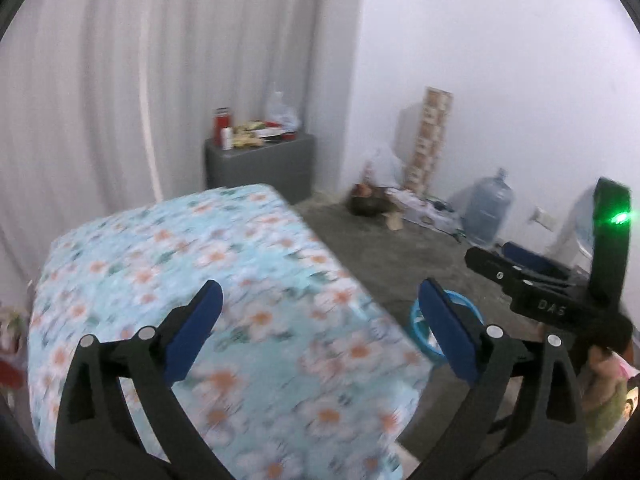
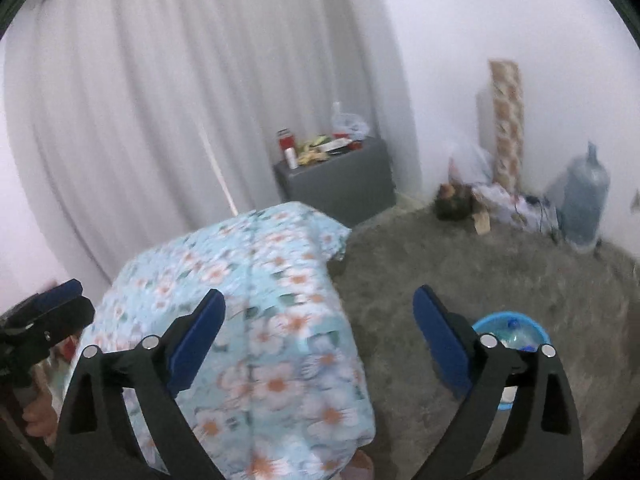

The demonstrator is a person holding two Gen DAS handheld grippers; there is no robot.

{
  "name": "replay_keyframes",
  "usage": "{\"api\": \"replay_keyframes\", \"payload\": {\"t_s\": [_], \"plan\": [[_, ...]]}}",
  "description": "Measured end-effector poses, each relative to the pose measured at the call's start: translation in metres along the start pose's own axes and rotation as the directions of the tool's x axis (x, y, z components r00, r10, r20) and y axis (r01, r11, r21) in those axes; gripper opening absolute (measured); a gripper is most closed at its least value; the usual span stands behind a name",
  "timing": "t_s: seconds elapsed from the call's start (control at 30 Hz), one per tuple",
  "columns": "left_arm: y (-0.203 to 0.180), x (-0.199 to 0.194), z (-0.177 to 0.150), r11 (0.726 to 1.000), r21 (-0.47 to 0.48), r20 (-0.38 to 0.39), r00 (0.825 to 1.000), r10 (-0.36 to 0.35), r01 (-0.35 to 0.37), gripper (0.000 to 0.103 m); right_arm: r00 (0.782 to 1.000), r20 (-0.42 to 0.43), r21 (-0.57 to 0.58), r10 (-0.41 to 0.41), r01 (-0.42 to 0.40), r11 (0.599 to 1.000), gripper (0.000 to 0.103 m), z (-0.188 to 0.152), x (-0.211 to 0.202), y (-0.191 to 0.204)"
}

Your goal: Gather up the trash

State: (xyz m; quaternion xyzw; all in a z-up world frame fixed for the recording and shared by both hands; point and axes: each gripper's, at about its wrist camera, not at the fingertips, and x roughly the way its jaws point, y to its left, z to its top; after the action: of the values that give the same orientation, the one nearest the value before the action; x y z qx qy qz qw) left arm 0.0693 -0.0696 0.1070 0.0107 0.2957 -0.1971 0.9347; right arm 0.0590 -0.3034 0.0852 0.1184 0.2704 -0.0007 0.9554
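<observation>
Grey floor holds a blue trash bin (image 2: 510,334) with a bottle inside, beside the flowery table (image 1: 224,304). Left gripper (image 1: 320,332) and right gripper (image 2: 318,336) are spread, empty. Next, I think, find more trash.

Soft, even, slightly dim light with a lilac cast; shadows are faint. Motion blur smears the floral bedspread (image 1: 224,300) in both views. Fisheye bending darkens the corners. A green lamp (image 1: 619,218) flares at three o'clock.
</observation>
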Motion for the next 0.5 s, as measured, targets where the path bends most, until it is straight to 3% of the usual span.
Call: {"api": "replay_keyframes", "payload": {"t_s": [0.2,0.27,0.4,0.5], "plan": [[0.024,-0.019,-0.035,0.975,-0.096,-0.054,0.979,0.197,-0.201,0.094,0.997,-0.051,-0.189,-0.061,0.051,0.981,0.097,-0.025,-0.011,0.065],[0.031,-0.022,-0.048,0.967,-0.113,-0.062,0.973,0.223,-0.228,0.094,0.988,-0.104,-0.241,-0.11,0.082,0.967,0.097,-0.041,-0.007,0.077],[0.038,-0.024,-0.071,0.937,-0.123,-0.081,0.944,0.319,-0.327,0.094,0.964,-0.167,-0.304,-0.208,0.151,0.941,0.097,-0.064,0.0,0.088],[0.046,-0.022,-0.08,0.929,-0.152,-0.147,0.938,0.315,-0.336,0.094,0.952,-0.168,-0.312,-0.255,0.194,0.93,0.097,-0.073,-0.004,0.087]]}}
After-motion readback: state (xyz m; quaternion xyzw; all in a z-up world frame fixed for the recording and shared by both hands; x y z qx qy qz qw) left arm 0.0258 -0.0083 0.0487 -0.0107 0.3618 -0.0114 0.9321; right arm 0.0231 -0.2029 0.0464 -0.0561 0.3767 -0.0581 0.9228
